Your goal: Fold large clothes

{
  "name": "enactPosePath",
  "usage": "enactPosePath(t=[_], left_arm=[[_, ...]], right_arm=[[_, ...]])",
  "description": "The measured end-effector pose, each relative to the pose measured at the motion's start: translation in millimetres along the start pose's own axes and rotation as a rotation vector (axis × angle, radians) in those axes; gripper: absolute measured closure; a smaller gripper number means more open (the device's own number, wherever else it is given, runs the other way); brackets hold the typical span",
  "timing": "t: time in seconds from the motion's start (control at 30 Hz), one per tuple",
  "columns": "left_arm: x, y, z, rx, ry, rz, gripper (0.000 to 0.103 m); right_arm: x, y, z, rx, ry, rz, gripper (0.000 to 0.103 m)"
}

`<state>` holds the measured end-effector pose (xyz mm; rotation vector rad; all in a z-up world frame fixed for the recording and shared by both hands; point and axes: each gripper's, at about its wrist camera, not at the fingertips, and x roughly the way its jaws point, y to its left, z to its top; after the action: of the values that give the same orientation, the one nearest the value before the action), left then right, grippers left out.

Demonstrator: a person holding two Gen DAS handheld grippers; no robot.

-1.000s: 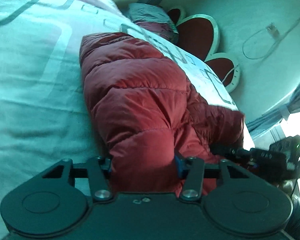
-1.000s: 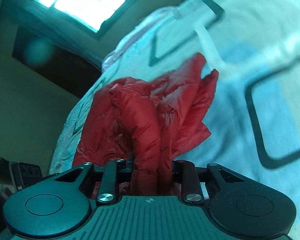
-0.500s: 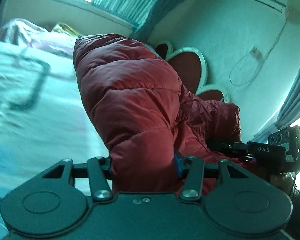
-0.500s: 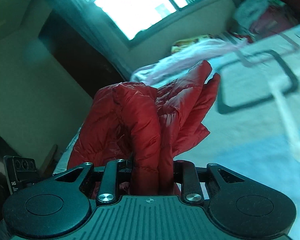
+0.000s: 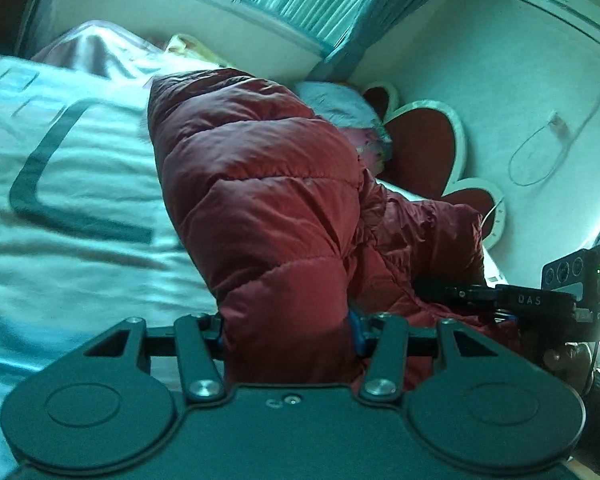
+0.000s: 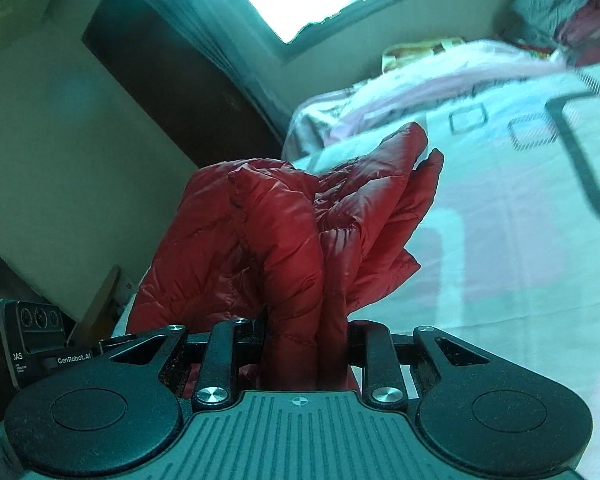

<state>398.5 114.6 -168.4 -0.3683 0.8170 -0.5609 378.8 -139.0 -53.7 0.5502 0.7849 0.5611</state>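
Left gripper (image 5: 288,330) clamped on a thick quilted fold of the red puffer jacket (image 5: 268,208); right gripper (image 6: 306,338) clamped on a bunched, narrower section of the same jacket. Jacket hangs between the two, lifted above the bed (image 5: 60,208) with its patterned white cover. Right gripper also visible at the left view's right edge, gripping jacket fabric.

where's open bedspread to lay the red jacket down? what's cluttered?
Open: bedspread right of the red puffer jacket, around the dark square prints, and its stretch left of the jacket. Crowded: far end, pink bedding and the clothes pile by the headboard. Both hand-held grippers are clamped on the jacket.
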Motion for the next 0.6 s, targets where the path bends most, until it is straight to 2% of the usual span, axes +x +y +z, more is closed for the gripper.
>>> enactPosePath(t=[0.13,0.23,0.33,0.47,0.53,0.6], left_arm=[[21.3,34.6,-2.1,-0.013,0.065,0.023,0.053],[39.1,48.6,-8.3,-0.019,0.097,0.042,0.046],[46.9,47.6,-7.3,0.002,0.099,0.056,0.040],[38.9,49.5,-6.4,0.019,0.090,0.080,0.028],[18.5,56.2,-1.5,0.039,0.057,0.115,0.024],[-1.1,57.8,2.9,0.050,0.005,0.128,0.028]], right_arm=[[43.6,-20.9,-15.0,0.068,0.044,-0.011,0.078],[72.9,-40.2,-33.3,0.102,0.090,-0.065,0.077],[79.5,-57.6,-43.3,0.173,0.081,-0.061,0.074],[70.7,-54.9,-39.8,0.155,0.079,-0.066,0.072],[52.1,-49.5,-34.2,0.118,0.057,-0.129,0.046],[31.8,-36.5,-23.7,0.045,0.001,-0.144,0.041]])
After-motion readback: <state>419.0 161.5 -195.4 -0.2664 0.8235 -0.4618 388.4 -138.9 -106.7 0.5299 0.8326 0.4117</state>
